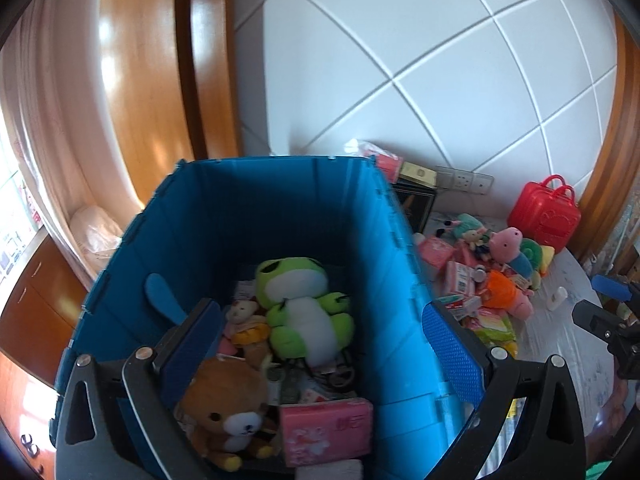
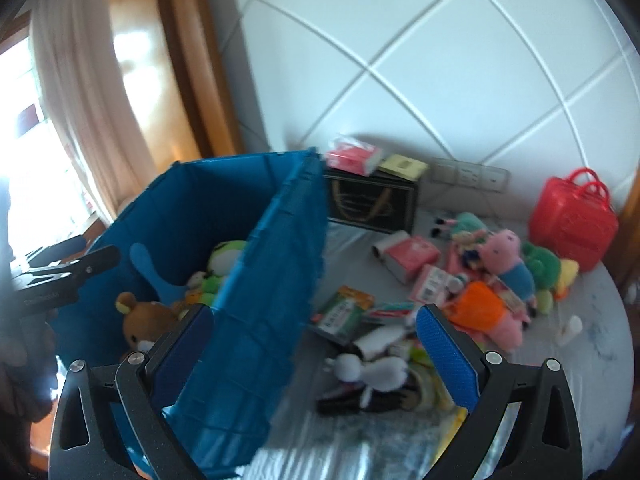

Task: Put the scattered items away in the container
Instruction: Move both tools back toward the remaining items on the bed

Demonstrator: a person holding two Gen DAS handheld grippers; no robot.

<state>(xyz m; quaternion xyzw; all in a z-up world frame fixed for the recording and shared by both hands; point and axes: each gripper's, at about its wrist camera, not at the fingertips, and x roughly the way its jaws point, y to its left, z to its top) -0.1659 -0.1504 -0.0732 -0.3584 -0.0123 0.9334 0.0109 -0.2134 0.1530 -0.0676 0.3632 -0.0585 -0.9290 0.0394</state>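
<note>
Your left gripper hangs wide and empty over the blue bin, and your right gripper is just as wide and empty, straddling the bin's near wall above the pile on the table. The step in hand looks like the next pick. Go for something loose at the near edge of the pile: the black-and-white plush lies closest to your right fingers. Come down over its middle, close on the soft body rather than a limb, and lift clear of the bin rim before you swing across.

The left view looks straight down into the bin, where a green frog, a brown bear and a pink pack already lie; there is room along the far wall. The right view barely sees inside, but it shows the pile far better: the pink pig, an orange toy and the red case by the wall.
</note>
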